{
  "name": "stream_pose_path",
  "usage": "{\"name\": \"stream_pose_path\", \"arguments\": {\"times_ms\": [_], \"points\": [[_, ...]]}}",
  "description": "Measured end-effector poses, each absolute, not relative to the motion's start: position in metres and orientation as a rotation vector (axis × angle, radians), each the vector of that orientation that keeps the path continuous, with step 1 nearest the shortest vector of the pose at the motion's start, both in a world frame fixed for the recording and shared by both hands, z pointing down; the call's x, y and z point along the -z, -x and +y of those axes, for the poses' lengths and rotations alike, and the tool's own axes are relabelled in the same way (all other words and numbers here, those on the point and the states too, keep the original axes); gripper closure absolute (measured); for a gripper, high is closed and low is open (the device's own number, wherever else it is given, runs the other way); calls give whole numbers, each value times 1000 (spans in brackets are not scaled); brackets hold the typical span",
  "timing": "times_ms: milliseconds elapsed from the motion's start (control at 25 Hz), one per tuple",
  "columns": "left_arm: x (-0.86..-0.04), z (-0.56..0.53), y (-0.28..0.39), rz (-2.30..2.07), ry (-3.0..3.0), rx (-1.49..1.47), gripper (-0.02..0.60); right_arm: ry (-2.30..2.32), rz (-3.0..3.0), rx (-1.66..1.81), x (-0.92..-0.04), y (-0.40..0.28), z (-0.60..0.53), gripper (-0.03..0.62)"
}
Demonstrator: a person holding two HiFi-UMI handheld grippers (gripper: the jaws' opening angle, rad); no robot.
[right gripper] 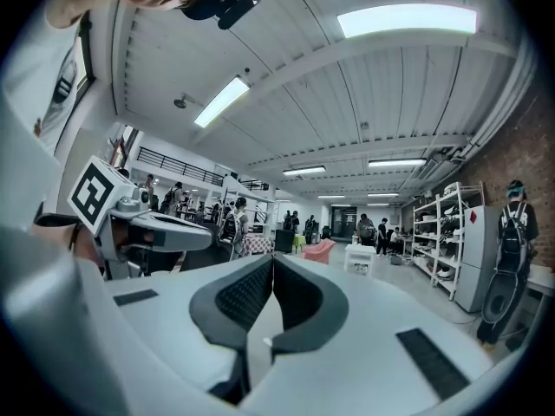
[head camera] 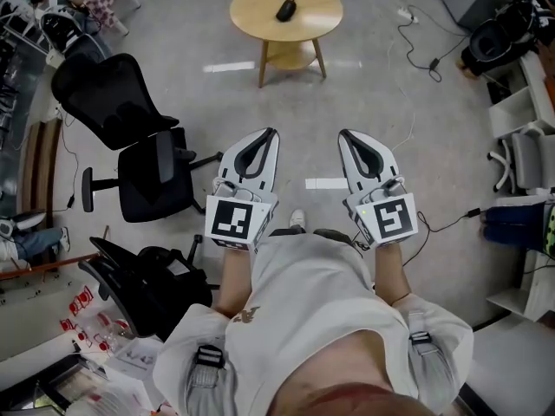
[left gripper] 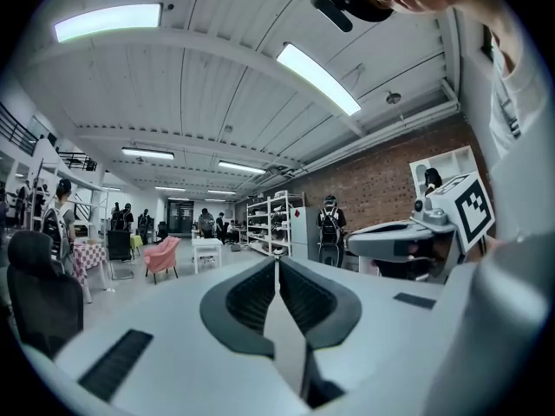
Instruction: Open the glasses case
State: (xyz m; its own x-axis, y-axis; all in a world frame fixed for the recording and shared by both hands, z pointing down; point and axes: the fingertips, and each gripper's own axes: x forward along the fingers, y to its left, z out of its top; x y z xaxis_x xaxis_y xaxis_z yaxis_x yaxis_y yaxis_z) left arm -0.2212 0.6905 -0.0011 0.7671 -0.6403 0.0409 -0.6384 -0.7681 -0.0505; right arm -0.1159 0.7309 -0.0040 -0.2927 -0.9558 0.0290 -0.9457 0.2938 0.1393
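Two grippers out in front of the person, side by side, nothing in either.

Far left: black mesh office chair (head camera: 121,102) on the concrete floor, a second one (head camera: 147,289) tipped low beside the person. Both sit off the direct line ahead.

Left gripper (head camera: 271,133): pointing level, jaws clenched tip to tip, nothing between them; its own view shows only the open room past the closed tips.

Centre, further off: small round wooden worktop (head camera: 251,20) with a lower shelf. The glasses case (head camera: 286,9), dark and oblong, lies near the middle of the top, lid apparently down. It is well apart from both grippers. A small item sits just beyond it; too small to identify.

Right gripper (head camera: 344,133): also level, also clenched shut and empty, confirmed in its own view.

Right side: white cable (head camera: 416,46) trailing across the floor near the worktop.

Judgement: approach stage, task not begun.

Risks from here:
- Both grippers are closed. If they arrive that way they will nudge the case, not take it, and a smooth case on a bare top could skid toward the rim.
- A grip across the seam would clamp the lid shut. One gripper likely has to pin the base while the other lifts the lid.
- An unpinned base would lift or flip with the lid.
- The floor cable could catch a foot on a rightward approach.
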Motion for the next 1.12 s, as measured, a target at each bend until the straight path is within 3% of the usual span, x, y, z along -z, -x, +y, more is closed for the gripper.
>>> {"name": "stream_pose_path", "arguments": {"times_ms": [1120], "points": [[0,516,90,1194,2891,148,550,-1587,-2560,98,-5,-5,539,574]]}}
